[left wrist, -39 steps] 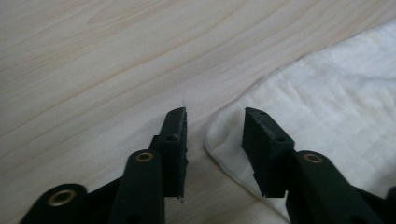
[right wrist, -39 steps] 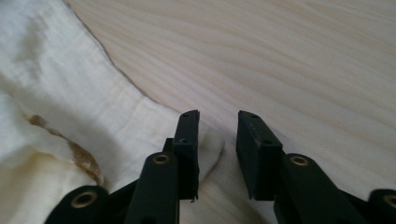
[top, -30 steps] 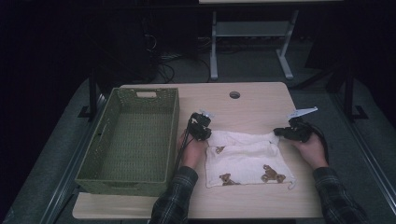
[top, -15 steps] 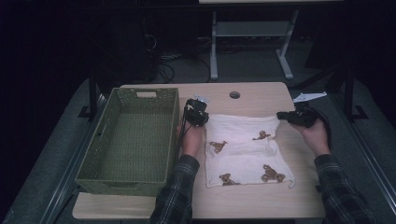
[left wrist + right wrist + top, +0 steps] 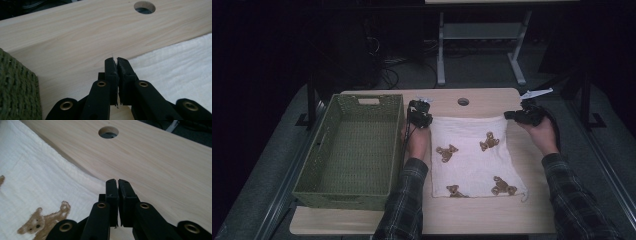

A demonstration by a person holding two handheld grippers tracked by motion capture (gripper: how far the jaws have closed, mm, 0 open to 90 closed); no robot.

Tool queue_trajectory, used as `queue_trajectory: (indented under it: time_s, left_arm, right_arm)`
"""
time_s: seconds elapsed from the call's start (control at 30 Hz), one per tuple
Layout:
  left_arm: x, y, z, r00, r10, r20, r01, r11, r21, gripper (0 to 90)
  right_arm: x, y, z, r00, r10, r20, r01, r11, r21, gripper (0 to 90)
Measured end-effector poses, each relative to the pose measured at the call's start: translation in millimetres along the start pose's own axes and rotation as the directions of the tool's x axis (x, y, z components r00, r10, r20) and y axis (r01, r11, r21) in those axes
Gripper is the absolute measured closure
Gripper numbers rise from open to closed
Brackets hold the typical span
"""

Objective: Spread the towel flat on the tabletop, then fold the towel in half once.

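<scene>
Nearest the person, two sleeves in dark plaid reach in over the front edge of the pale wooden counter [image 5: 477,220]. Between them lies the white muslin cloth printed with small brown teddy bears [image 5: 472,157], spread flat and roughly square, its near hem toward the person and its far hem running straight across from one hand to the other.

Farther in, the left gripper [image 5: 420,116] sits at the cloth's far left corner and the right gripper [image 5: 521,116] at its far right corner. In each gripper view the black jaws are pressed together; the cloth edge lies just beside them, but I cannot tell whether any fabric is pinched between them. The cloth stretches from each gripper back toward the person, so any fold would, I judge, bring the far hem toward the near one, both hands moving together; neither hand is clearly the nearer.

To the left, close alongside the left forearm, stands the empty olive-green woven rectangular basket [image 5: 357,145], its long axis running away from the person. Beyond the cloth, a round cable hole [image 5: 463,101] is cut in the counter.
</scene>
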State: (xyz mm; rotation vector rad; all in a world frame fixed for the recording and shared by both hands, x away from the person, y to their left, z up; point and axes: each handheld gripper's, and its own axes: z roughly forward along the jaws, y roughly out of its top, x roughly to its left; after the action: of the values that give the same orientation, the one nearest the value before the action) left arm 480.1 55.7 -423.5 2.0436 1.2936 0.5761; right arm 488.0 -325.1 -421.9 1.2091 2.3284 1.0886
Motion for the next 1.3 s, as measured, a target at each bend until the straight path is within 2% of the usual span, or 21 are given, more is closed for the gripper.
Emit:
queue_trajectory:
  time_s: [0.07, 0.2, 0.43, 0.53, 0.67, 0.77, 0.9, 1.0, 1.13, 1.3]
  left_arm:
    - [-0.2, -1.2, 5.6, 1.0, -0.007, -0.001, 0.007, 0.9998, 0.021, 84.6]
    - [0.8, -3.7, 11.0, 1.0, -0.008, -0.001, 0.008, 0.999, 0.044, 75.1]
    - [2.0, -6.7, 24.6, 0.9999, -0.016, 0.003, 0.016, 0.997, 0.075, 65.1]
    - [2.1, -9.1, 30.8, 0.9997, -0.022, 0.005, 0.021, 0.996, 0.087, 64.4]
    - [3.9, -12.7, 38.2, 0.9996, -0.025, 0.01, 0.024, 0.9936, 0.11, 64.0]
    - [3.4, -14.8, 41.0, 0.9998, -0.016, 0.013, 0.014, 0.9936, 0.112, 65.5]
    - [3.1, -14.9, 41.5, 0.9994, -0.012, 0.031, 0.009, 0.9943, 0.106, 77.9]
    - [2.1, -14.5, 41.2, 0.9996, -0.011, 0.026, 0.008, 0.9946, 0.104, 86.0]
    - [2.3, -11.1, 34.2, 0.9993, -0.022, 0.031, 0.019, 0.9966, 0.08, 87.3]
    - [0.9, -4.7, 20.4, 0.9994, -0.02, 0.029, 0.018, 0.9991, 0.039, 87.4]
  right_arm:
    - [-1.5, -1.4, 6.1, 1.0, 0.01, -0.002, -0.01, 1.0, 0.012, 81.3]
    - [-2.9, -3.8, 11.8, 0.9991, 0.04, -0.012, -0.039, 0.999, 0.026, 73.6]
    - [-6.8, -6.3, 22.9, 0.999, 0.045, 0.002, -0.045, 0.998, 0.049, 70.5]
    - [-8.3, -9.6, 36.3, 0.9983, 0.058, 0.0, -0.058, 0.995, 0.08, 70.4]
    - [-6.6, -12.0, 44.7, 0.9983, 0.059, -0.001, -0.058, 0.993, 0.106, 71.4]
    - [-4.8, -13.1, 48.0, 0.9989, 0.047, 0.0, -0.046, 0.993, 0.113, 74.5]
    - [-4.1, -15.5, 50.6, 0.9991, 0.043, 0.0, -0.043, 0.991, 0.13, 84.7]
    - [-5.3, -16.9, 49.7, 0.999, 0.045, 0.002, -0.045, 0.991, 0.13, 89.6]
    - [-5.7, -16.0, 45.8, 0.9992, 0.041, 0.005, -0.041, 0.991, 0.129, 89.8]
    - [-5.5, -12.6, 34.4, 0.9987, 0.05, -0.008, -0.049, 0.995, 0.091, 90.0]
